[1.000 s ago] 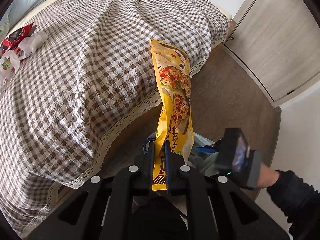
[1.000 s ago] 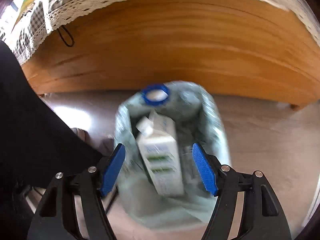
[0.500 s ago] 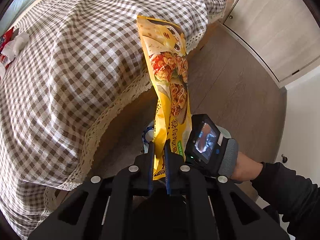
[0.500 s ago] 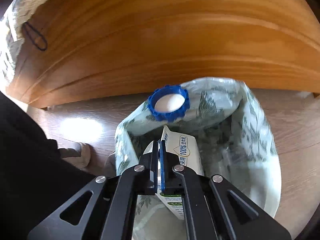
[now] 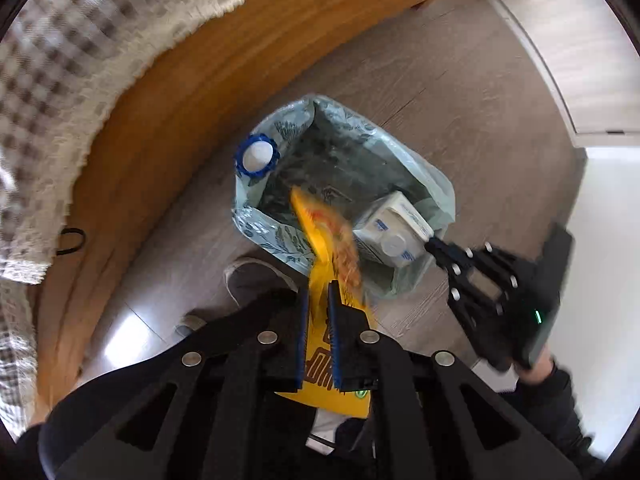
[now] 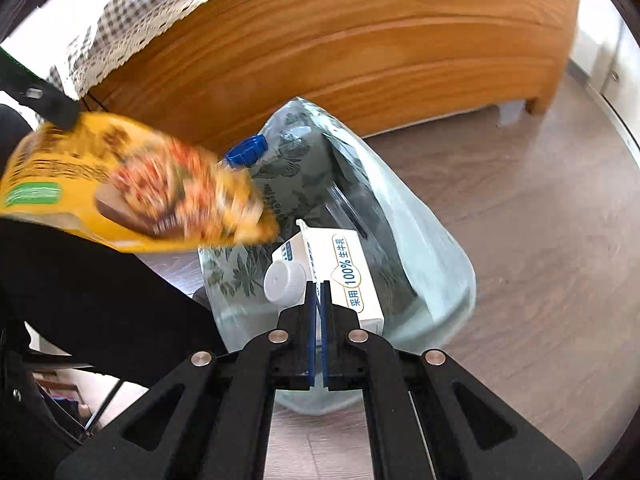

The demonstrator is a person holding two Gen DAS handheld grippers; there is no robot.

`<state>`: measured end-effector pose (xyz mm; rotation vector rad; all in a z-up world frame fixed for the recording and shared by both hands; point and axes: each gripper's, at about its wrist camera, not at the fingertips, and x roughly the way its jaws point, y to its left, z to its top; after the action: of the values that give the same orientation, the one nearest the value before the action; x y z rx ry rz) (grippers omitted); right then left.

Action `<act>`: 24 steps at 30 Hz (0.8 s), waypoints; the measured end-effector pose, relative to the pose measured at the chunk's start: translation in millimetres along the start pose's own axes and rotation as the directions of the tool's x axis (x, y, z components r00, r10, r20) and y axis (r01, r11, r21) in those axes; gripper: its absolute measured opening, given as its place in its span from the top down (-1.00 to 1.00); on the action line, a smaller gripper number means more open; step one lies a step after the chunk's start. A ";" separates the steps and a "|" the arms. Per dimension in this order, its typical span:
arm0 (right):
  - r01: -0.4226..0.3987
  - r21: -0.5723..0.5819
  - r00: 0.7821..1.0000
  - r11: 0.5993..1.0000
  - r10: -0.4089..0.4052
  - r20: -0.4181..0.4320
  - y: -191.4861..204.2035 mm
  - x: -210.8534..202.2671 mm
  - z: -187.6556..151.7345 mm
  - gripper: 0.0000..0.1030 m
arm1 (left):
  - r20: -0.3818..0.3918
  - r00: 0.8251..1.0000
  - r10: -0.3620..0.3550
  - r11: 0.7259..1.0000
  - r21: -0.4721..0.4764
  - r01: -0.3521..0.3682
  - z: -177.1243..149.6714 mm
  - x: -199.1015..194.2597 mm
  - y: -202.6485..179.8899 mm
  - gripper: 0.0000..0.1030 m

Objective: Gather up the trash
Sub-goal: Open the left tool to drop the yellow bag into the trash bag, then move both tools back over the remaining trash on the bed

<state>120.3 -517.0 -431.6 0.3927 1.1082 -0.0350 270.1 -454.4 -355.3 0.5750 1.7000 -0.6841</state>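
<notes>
- Two grippers in view, both with fingers closed on trash.
- Left gripper (image 5: 318,300): fingers (image 5: 303,328) pressed nearly together on the lower part of a yellow snack wrapper (image 5: 320,240); points steeply down at the floor.
- Wrapper top, blurred, reaches over the open mouth of the trash bag (image 5: 400,160); in the right wrist view the wrapper (image 6: 132,192) hangs at the left, above and beside the bag, its held end under a black finger (image 6: 52,100).
- Right gripper (image 6: 318,292): fingers (image 6: 310,320) shut tight on the top seam of a white milk carton (image 6: 352,264), right beside its white screw cap (image 6: 286,280).
- Carton sits at the bag's near rim (image 6: 440,248), tilted, partly inside the bag; in the left wrist view the carton (image 5: 394,228) is at the bag's right edge with the right gripper (image 5: 434,246) coming in from the right.
- Right hand (image 5: 536,368) in a black sleeve holds the gripper body, angled down toward the bag.
- Bag: pale green, leaf print, standing open on the wood floor (image 5: 460,80) beside the wooden bed frame (image 5: 180,100).
- Blue-ringed cap (image 5: 256,156) at the bag's far rim, bed side.
- Checked bedspread (image 5: 60,40) with lace edge hangs over the frame.
- A shoe (image 5: 256,276) on the floor just beside the bag, near the left gripper.
</notes>
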 end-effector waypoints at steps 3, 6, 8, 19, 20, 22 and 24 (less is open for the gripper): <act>-0.018 0.005 1.000 1.000 0.018 0.013 -0.9 -2.5 -6.9 0.96 | -0.037 0.997 0.068 0.998 0.009 -0.068 10.4 28.1 -7.8 0.89; -0.024 0.005 1.000 1.000 0.024 0.017 0.2 -1.7 -6.0 0.96 | -0.120 0.989 0.087 0.996 0.029 -0.084 26.5 70.4 -17.2 0.89; -0.032 0.004 0.999 0.999 0.032 0.007 3.6 -1.7 -6.4 0.96 | -0.184 0.980 0.078 0.995 0.069 -0.066 41.0 96.6 -20.4 0.76; -0.005 0.044 1.000 0.999 0.004 0.011 10.7 -14.9 -2.3 0.12 | 0.029 0.999 0.046 0.992 0.114 -0.049 32.1 9.5 -9.4 -0.08; 0.004 0.039 1.000 0.999 -0.005 0.017 13.0 -19.7 2.0 0.12 | 0.040 0.999 0.025 0.994 0.102 -0.029 27.2 -0.4 -6.6 -0.08; 0.012 0.030 0.999 0.999 -0.013 0.032 17.6 -28.1 11.2 0.12 | 0.064 0.998 -0.031 0.996 0.088 0.025 17.5 -19.4 -0.5 -0.08; 0.016 0.008 0.998 1.000 -0.017 0.052 23.2 -38.5 24.1 0.12 | 0.099 0.991 -0.091 0.991 0.102 0.081 10.2 -45.6 0.0 -0.08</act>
<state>128.9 -509.6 -381.8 0.3874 1.0598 -0.0640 287.3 -462.5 -312.6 0.5274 1.6080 -0.8494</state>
